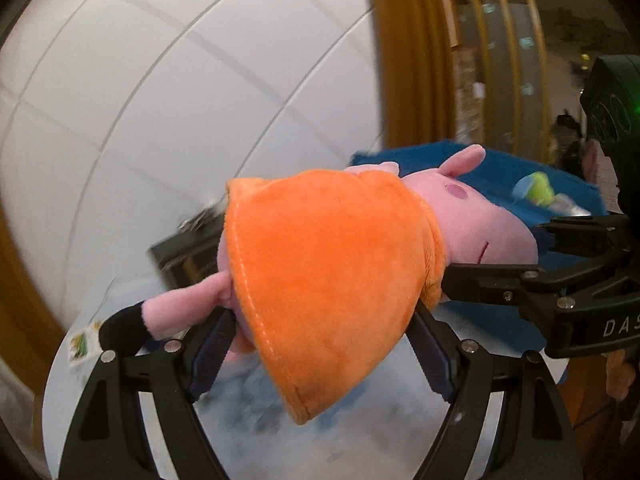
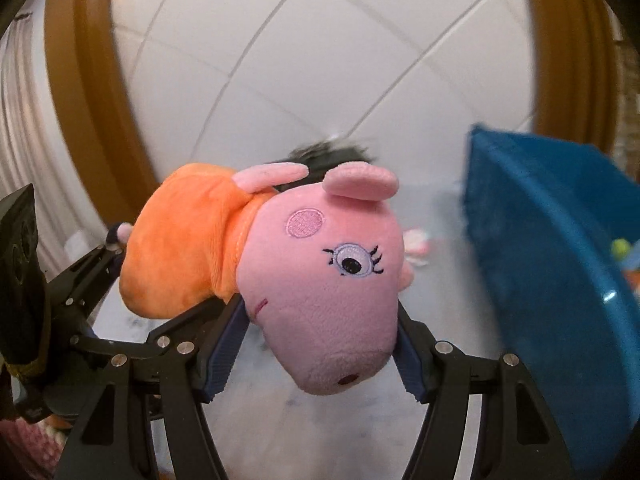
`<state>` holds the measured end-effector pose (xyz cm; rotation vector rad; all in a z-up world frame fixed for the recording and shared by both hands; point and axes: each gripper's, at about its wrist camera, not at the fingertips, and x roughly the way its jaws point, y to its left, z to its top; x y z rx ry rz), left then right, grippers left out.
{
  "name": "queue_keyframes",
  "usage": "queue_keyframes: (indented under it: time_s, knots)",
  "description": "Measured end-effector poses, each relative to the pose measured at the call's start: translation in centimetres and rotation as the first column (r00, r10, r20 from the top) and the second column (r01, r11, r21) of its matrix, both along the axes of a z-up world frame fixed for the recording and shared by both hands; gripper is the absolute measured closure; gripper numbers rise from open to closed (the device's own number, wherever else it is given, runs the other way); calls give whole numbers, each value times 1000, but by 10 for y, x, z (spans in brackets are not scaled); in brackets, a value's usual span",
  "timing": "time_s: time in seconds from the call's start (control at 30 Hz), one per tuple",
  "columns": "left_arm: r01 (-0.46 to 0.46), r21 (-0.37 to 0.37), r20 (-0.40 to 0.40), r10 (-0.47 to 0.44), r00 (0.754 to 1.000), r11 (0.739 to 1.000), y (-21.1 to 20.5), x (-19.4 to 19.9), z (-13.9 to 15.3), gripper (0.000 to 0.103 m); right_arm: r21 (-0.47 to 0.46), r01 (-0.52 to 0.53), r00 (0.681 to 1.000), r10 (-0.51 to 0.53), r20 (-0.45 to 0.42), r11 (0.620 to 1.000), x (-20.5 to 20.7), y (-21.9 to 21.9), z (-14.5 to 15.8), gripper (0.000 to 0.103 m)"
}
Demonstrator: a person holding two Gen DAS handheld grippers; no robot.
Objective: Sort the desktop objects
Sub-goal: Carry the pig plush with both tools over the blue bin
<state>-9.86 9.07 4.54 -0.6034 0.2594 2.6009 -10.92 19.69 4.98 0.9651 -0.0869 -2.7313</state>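
Left wrist view: left gripper (image 1: 322, 344) has its two fingers pressed against the sides of the plush pig (image 1: 340, 264), clamped on the body through the orange dress (image 1: 332, 280). Toy lies sideways across the jaws, head toward the right of frame, one pink leg with a black foot (image 1: 120, 330) sticking out to the left past the left finger. Toy is held up off the white round table (image 1: 340, 444), which shows below and between the fingers with grey-blue smudges on its surface. Right gripper (image 1: 536, 252) enters from the right edge, its fingers closed on the pig's head. Behind the head sits a blue bin (image 1: 496, 184) with a yellow-green and light blue item (image 1: 534, 186) inside, too blurred to identify. A small printed tag (image 1: 82, 344) lies on the table near its left edge. Right wrist view: right gripper (image 2: 320, 344) is clamped on the snout end of the pig's head (image 2: 328, 280), blue pads touching both sides; eye and cheek patch face the camera, ears point up. Orange dress extends to the left, where the left gripper's fingers (image 2: 96, 264) meet it. Blue bin (image 2: 560, 260) stands just to the right of the toy, rim tilted in the fisheye. Background is blurred.
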Motion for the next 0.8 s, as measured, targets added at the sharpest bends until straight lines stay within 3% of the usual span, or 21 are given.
queue_keyframes:
  time_s: [0.23,0.4,0.63,0.7,0.8]
  knots:
    - [150,14,-73,-149,986,989,123,9,44,21,5,158,982,-157,-102,987,36,118,46,36]
    - [258,0,-73,-257,964,966,213,7,54,20,-16,267,956,-266,-124,964,54,203,57,36]
    - [347,-40,27,-346,938,937,324,-6,42,20,-55,386,918,-389,-75,921,67,307,41,36]
    - [358,-68,88,-352,932,931,353,-13,34,20,-70,404,912,-407,-47,912,69,332,33,36]
    - [374,-108,155,-356,921,921,373,-19,21,20,-93,425,905,-426,11,901,61,367,19,35]
